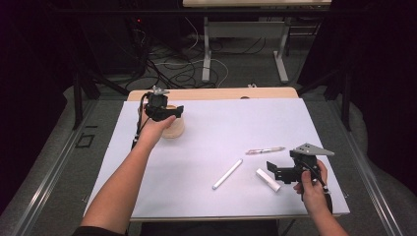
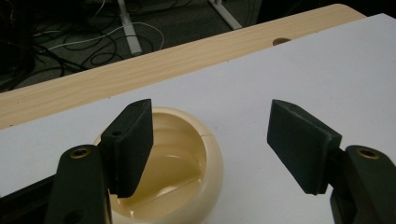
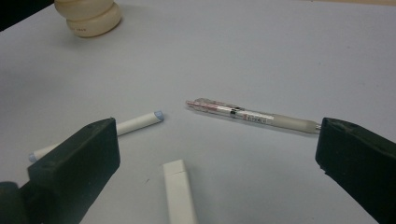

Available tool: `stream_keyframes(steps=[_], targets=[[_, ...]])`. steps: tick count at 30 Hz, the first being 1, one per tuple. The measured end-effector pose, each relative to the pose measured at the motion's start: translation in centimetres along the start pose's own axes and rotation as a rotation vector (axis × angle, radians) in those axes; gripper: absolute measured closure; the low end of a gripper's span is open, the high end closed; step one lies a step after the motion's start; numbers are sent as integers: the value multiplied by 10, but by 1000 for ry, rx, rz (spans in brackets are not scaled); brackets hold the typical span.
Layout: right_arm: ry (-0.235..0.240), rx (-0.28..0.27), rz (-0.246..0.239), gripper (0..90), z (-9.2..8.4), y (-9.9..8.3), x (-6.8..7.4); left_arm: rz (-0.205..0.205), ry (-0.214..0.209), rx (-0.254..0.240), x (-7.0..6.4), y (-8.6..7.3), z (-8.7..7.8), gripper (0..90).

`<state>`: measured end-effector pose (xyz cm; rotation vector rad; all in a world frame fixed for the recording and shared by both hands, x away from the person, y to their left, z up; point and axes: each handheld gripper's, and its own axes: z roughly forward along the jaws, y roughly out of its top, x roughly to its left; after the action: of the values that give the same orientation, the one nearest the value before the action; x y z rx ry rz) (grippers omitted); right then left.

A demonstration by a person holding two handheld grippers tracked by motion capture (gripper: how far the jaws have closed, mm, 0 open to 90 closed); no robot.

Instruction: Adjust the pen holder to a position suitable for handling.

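Two grippers on the go here, one in each hand, over a white sheet (image 1: 206, 128) laid on a pale wooden table (image 1: 211, 93).

Left gripper (image 2: 210, 140) is up at the far left part of the sheet, right at the round cream plastic cup (image 2: 187, 158). From the left gripper view, one black jaw dips inside the cup's mouth, just by the near wall, and the other jaw hangs outside over bare sheet, well apart from the cup. So the rim sits between the jaws but off to one side, and the pads aren't pressing on anything yet: unclenched, with a wide gap. In the high view the same cup (image 1: 173, 127) is partly hidden under the hand.

Right gripper (image 3: 217, 154) sits near the front right corner, jaws spread wide, grasping nothing. Between and just ahead of its jaws lies a short white rectangular stick (image 3: 180, 191). A clear pen with a grey grip (image 3: 252, 115) lies further out, and a long white tube with bluish ends (image 3: 130, 126) off to its left. None of these three touch each other.
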<state>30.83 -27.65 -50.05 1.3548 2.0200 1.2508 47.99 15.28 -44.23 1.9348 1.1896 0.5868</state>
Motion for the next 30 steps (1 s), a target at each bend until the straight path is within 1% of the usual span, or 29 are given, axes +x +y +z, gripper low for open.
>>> stream_keyframes(steps=[3,4,5,6,8,9,11,13,15,16,19,21,23,26,27,28,30], targets=[[2,0,4,0,0,0,-1,7,-6,22,-2,2,3,340],[2,0,3,0,0,0,-1,11,-11,14,-3,3,5,349],[2,0,3,0,0,0,-1,6,-15,10,-4,3,7,369],[2,1,2,0,0,0,-1,21,-19,18,-4,4,8,369],[5,2,0,0,0,0,-1,31,-21,23,-5,4,11,403],[3,4,0,0,0,0,-1,43,-29,34,-5,5,12,412],[3,5,-1,0,1,0,-1,56,-40,43,-4,5,16,416],[6,7,1,0,1,0,-1,63,-38,56,-4,5,20,421],[6,8,0,0,1,0,-1,75,-48,68,-4,4,24,429],[7,9,0,0,1,-1,-1,81,-41,79,-3,3,25,434],[6,9,-1,0,1,-1,-1,63,-46,99,-2,1,30,434],[7,12,3,0,1,-1,-1,66,-47,114,0,0,32,433],[5,16,0,0,2,-1,-2,44,-56,135,1,0,34,434],[7,16,-3,0,2,-1,-2,33,-58,165,3,-2,37,443],[8,19,-4,0,2,-1,-2,29,-59,173,4,-3,38,448],[8,19,-3,0,2,-1,-2,19,-66,180,4,-4,39,471],[8,18,-2,0,2,-1,-2,18,-81,196,6,-5,41,493]])
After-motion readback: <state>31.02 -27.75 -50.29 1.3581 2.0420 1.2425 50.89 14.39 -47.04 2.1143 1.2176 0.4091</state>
